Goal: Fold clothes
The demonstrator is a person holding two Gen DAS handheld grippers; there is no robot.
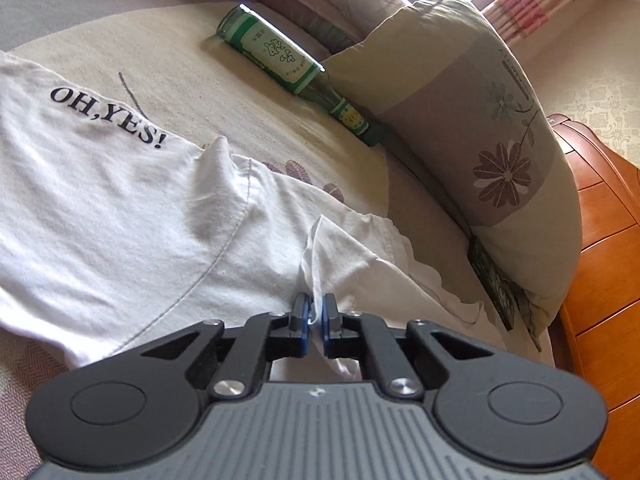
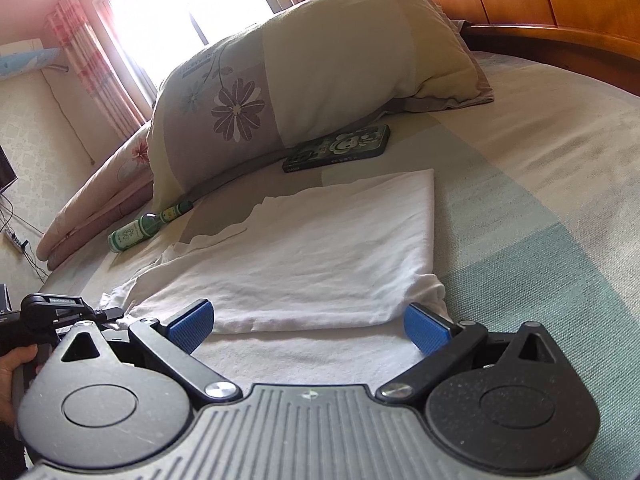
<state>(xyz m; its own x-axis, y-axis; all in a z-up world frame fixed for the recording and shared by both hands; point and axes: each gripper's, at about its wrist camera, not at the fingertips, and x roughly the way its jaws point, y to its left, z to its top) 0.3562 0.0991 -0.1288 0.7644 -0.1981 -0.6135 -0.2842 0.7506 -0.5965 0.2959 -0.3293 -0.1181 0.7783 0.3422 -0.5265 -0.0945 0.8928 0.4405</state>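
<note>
A white T-shirt (image 1: 120,208) printed "OH,YES!" lies spread on the bed. In the left wrist view my left gripper (image 1: 316,318) is shut on a pinched ridge of its fabric near the sleeve, and the cloth rises in a thin fold between the blue pads. In the right wrist view the same T-shirt (image 2: 320,240) lies partly folded with a straight right edge. My right gripper (image 2: 308,318) stands wide open just above the shirt's near folded edge, holding nothing. The left gripper (image 2: 108,314) shows at the far left of that view, held by a hand (image 2: 16,372).
A green glass bottle (image 1: 288,68) lies on the bed beside a flowered pillow (image 1: 480,152). A dark book (image 2: 340,148) rests against the pillow (image 2: 320,72). A wooden headboard (image 1: 600,240) bounds the bed, and a folded quilt (image 2: 100,208) lies near the window.
</note>
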